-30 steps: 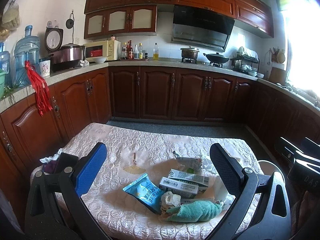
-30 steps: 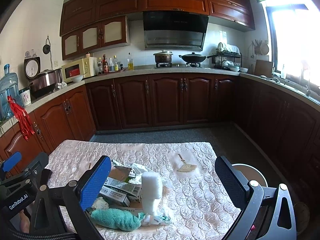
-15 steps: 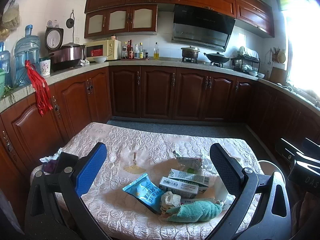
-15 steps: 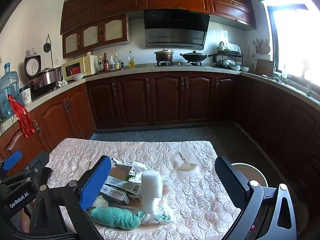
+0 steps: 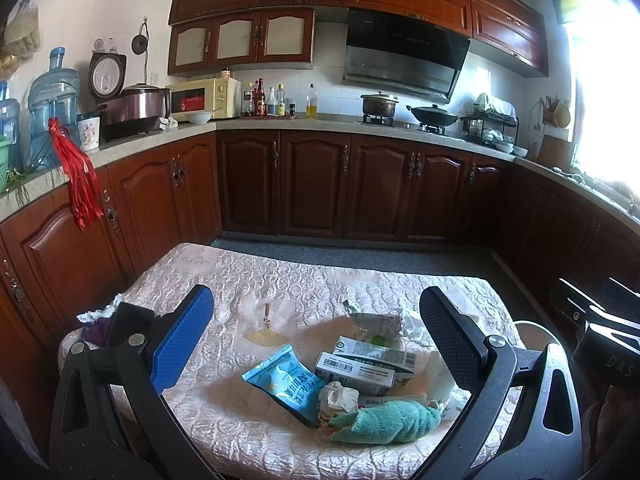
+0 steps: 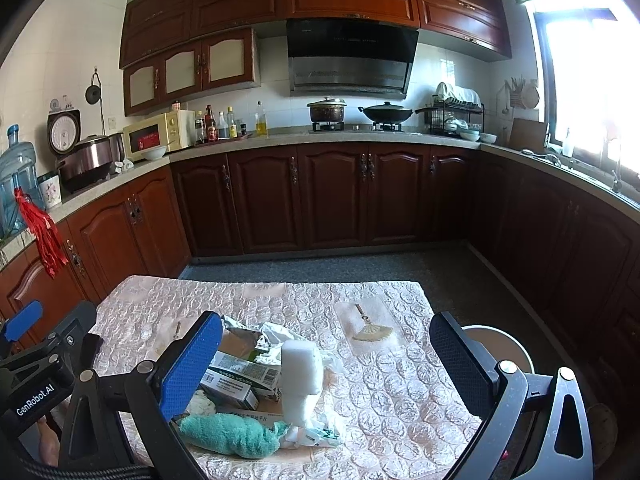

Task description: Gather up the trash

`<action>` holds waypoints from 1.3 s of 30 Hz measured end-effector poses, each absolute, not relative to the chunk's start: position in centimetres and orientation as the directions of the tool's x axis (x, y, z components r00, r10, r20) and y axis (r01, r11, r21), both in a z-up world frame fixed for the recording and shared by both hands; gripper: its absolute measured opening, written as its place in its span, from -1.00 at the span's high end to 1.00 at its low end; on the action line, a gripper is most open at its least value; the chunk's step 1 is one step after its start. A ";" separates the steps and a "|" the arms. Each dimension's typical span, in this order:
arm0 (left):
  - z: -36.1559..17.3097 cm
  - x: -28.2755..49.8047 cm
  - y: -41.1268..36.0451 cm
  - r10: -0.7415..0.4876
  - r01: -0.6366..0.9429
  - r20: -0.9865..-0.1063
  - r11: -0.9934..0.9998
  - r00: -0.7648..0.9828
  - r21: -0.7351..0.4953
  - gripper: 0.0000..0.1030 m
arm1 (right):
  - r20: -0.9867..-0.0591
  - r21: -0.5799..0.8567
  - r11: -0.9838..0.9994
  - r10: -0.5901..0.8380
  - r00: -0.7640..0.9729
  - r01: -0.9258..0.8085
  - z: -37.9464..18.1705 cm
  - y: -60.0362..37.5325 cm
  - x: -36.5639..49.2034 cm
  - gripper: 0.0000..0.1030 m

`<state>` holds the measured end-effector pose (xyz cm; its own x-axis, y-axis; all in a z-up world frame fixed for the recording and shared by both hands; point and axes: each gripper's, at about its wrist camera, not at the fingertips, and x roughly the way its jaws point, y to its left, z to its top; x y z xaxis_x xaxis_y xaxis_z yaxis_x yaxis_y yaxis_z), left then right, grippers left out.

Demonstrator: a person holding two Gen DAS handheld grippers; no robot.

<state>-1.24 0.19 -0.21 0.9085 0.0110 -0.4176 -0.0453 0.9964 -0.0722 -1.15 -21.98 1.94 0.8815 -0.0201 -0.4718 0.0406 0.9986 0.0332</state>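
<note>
A pile of trash lies on the quilted table [image 5: 280, 280]: a blue snack bag [image 5: 286, 384], carton boxes [image 5: 360, 368], a crumpled tissue [image 5: 338, 398], a teal cloth [image 5: 384, 424] and a silver wrapper [image 5: 376, 322]. In the right wrist view the pile shows the boxes [image 6: 236, 378], the teal cloth [image 6: 228, 434] and a white foam piece [image 6: 300, 376]. My left gripper [image 5: 316, 340] is open and empty above the pile. My right gripper [image 6: 326, 360] is open and empty, above the pile's right side.
A white round bin [image 6: 500, 344] stands on the floor right of the table. A dark object and rag [image 5: 112, 320] lie at the table's left edge. Fan-shaped prints [image 6: 370, 330] mark the cloth. Dark wood cabinets [image 5: 360, 188] ring the room.
</note>
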 end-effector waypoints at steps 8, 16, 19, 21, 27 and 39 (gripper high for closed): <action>-0.2 -1.4 -0.1 -0.002 -0.032 -0.422 0.997 0.907 -0.073 -0.99 | -0.480 0.034 0.998 -0.025 0.877 0.047 1.8 -22.3 -1.2 -0.99; -0.4 -1.3 -0.4 -0.010 -0.025 -0.432 0.997 0.902 -0.074 -0.99 | -0.489 0.020 0.999 -0.033 0.872 0.048 1.7 -22.0 -1.0 -0.99; -0.4 -1.3 -0.4 -0.011 -0.023 -0.433 0.997 0.902 -0.074 -0.99 | -0.489 0.018 0.999 -0.035 0.872 0.050 1.7 -22.0 -1.0 -0.99; -0.4 -1.3 -0.4 -0.013 -0.022 -0.434 0.997 0.901 -0.076 -0.99 | -0.490 0.018 0.999 -0.036 0.871 0.051 1.6 -22.0 -1.0 -0.99; -0.6 -1.1 -0.6 -0.017 -0.020 -0.442 0.997 0.897 -0.077 -0.99 | -0.495 0.016 0.998 -0.039 0.868 0.054 1.5 -22.1 -0.9 -0.99; -1.7 -0.3 -0.3 -0.021 -0.020 -0.476 0.997 0.879 -0.079 -0.99 | -0.574 -0.060 0.994 -0.112 0.811 0.095 -0.3 -23.2 0.6 -0.99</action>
<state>-0.28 -0.30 -1.68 0.8792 -0.0206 -0.4761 -0.0196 0.9967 -0.0792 0.56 -23.16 -0.34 0.8112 -0.1122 -0.5739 0.0953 0.9937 -0.0595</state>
